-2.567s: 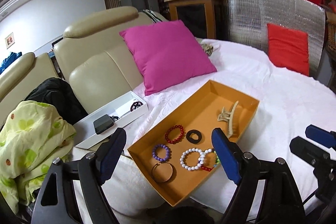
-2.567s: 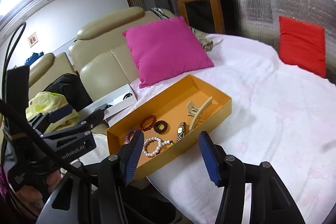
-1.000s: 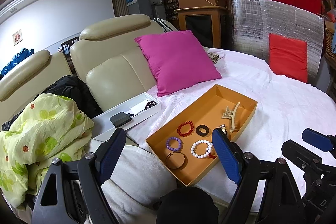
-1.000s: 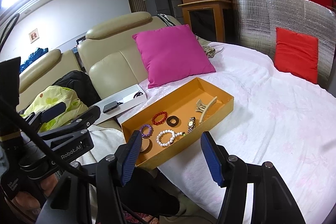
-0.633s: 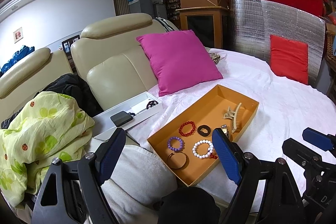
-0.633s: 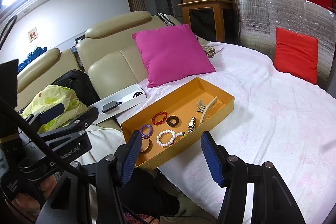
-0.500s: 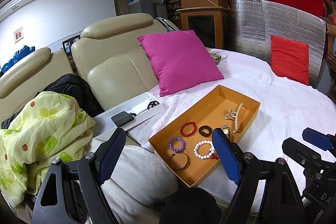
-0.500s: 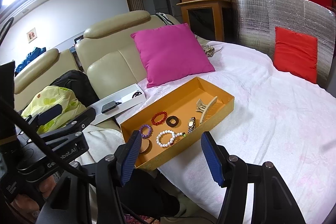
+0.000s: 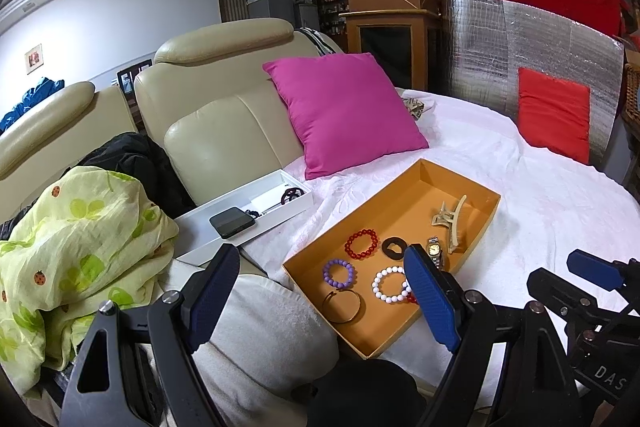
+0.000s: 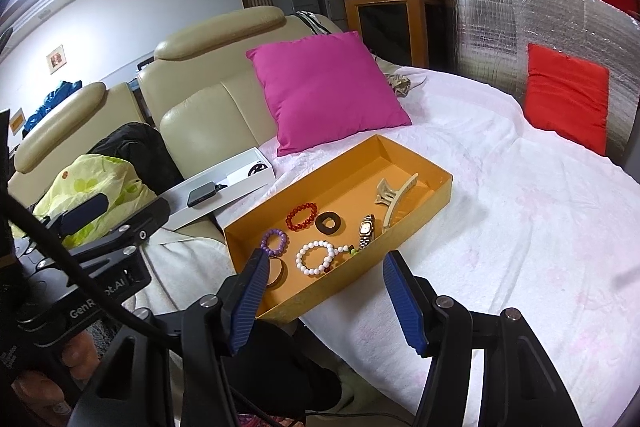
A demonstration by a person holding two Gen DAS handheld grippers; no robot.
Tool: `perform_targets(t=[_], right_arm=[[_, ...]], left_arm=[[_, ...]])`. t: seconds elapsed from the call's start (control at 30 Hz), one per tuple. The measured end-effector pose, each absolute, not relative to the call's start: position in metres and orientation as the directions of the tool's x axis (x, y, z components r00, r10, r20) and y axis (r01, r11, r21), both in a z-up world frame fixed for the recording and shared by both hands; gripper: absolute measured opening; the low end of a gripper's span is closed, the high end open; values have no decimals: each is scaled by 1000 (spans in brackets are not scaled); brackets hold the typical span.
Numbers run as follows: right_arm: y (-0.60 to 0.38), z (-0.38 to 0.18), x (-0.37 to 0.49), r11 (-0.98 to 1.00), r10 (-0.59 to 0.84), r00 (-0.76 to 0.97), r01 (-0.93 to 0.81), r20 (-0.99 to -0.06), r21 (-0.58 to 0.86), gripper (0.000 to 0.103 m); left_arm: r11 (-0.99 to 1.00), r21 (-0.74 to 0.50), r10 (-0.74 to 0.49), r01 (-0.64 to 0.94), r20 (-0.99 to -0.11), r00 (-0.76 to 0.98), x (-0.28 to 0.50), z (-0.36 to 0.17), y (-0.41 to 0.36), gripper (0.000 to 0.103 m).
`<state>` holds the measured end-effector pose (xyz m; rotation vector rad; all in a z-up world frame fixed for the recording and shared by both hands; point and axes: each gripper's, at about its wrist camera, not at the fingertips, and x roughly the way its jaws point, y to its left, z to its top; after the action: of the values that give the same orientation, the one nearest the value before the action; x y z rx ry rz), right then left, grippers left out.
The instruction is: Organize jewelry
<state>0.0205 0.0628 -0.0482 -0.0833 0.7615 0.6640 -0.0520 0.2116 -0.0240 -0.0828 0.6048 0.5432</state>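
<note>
Left wrist view. Your left gripper [image 9: 320,291] fills the bottom of the frame, blue pads spread wide, nothing between them. Right of centre: orange tray [image 9: 404,183] on the white bedspread [image 9: 540,195]. Tray contents, all toward its lower end:
- red bead bracelet [image 9: 361,243], mid-tray;
- black ring [image 9: 393,247], just right of the red bracelet;
- purple bead bracelet [image 9: 339,272], below the red one;
- white bead bracelet [image 9: 390,283], partly behind your right-hand pad;
- thin bangle [image 9: 341,305], lowest in the tray;
- wristwatch [image 9: 434,250], by the right wall;
- beige hair claw [image 9: 450,217], above the watch.

Centre left: white box [image 9: 248,211] with a black phone [image 9: 232,221] lying on it. Centre: pink cushion [image 9: 344,111]. Right edge: your right gripper [image 9: 592,279], only partly in frame.

Right wrist view. Your right gripper [image 10: 324,299] sits at bottom centre, pads spread apart and empty. The orange tray [image 10: 436,203] lies just above them at frame centre, its near corner between the pads. Inside: red bead bracelet [image 10: 301,216], black ring [image 10: 328,222], purple bead bracelet [image 10: 274,242], white bead bracelet [image 10: 316,257], wristwatch [image 10: 366,230], beige hair claw [image 10: 394,197]; the bangle [image 10: 276,273] is partly hidden by your left-hand pad. Far left: your left gripper [image 10: 112,215], seen side-on. Upper right: red cushion [image 10: 566,95].
</note>
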Motion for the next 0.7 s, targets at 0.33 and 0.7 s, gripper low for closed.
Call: perform_targets(t=[0.33, 0.7], right_arm=[[74, -56, 32, 794, 519, 522, -589, -676, 155, 63], [92, -67, 46, 788, 516, 503, -596, -694, 153, 63]], left_arm=[[855, 64, 454, -515, -573, 682, -43, -30, 224, 85], [854, 59, 448, -517, -588, 674, -32, -38, 235, 85]])
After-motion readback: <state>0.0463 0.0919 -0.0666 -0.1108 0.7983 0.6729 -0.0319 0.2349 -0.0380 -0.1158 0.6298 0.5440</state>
